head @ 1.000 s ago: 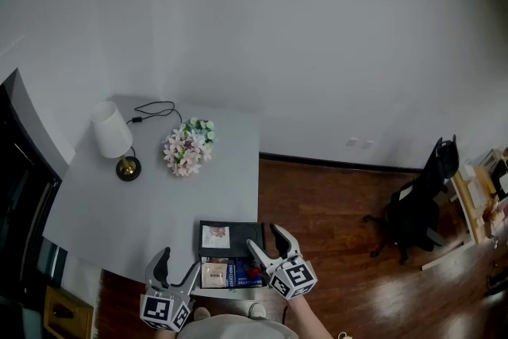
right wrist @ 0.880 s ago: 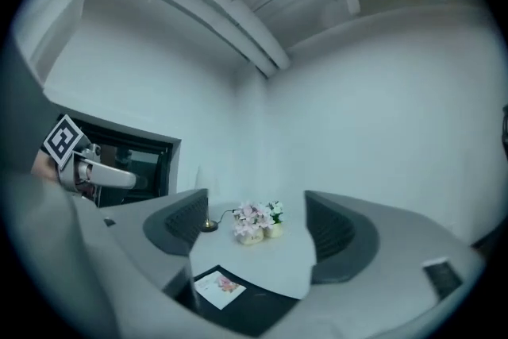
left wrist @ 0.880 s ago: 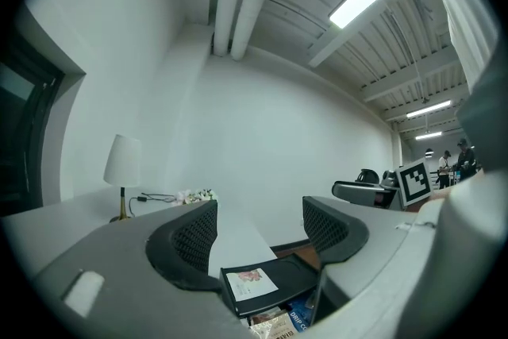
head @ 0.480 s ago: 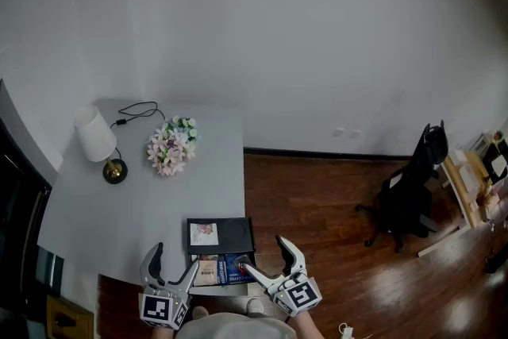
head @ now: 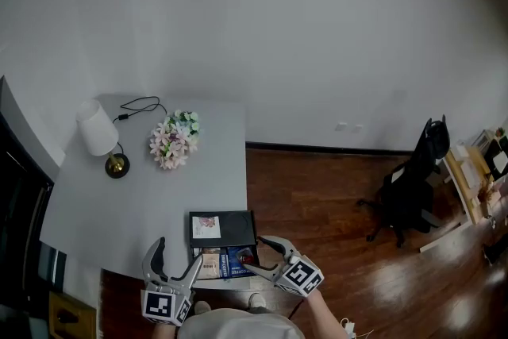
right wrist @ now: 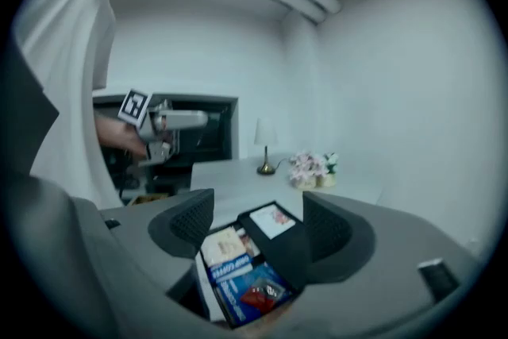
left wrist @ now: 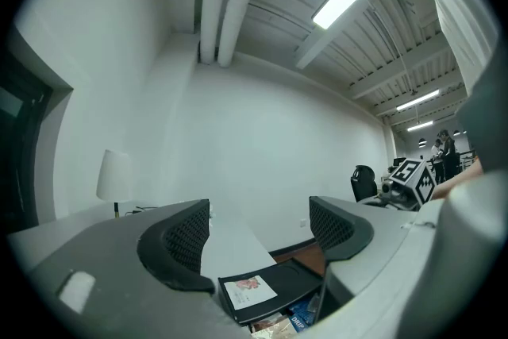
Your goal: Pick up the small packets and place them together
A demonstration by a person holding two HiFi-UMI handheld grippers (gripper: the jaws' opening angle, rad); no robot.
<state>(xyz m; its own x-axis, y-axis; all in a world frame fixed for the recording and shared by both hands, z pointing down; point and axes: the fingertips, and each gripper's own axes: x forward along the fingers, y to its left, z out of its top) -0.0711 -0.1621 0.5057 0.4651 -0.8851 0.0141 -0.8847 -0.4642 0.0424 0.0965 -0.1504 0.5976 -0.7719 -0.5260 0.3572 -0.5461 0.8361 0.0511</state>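
Several small packets lie at the grey table's near edge: a tan one, a blue one and a red one. Behind them sits a black tray with a white packet on it. My right gripper hovers just right of the red packet. Its jaws have just been closing, and they stand open with nothing pressed between them. In the right gripper view the tan, blue and red packets lie below the gap. My left gripper stands open and empty, left of the tan packet.
A white lamp with its black cord and a bunch of flowers stand at the table's far side. To the right, wooden floor drops away past the table edge, with a black office chair further off.
My right gripper has sunk and swung left to the packets; its jaws spread wide, then narrowed. The left gripper has hardly moved.
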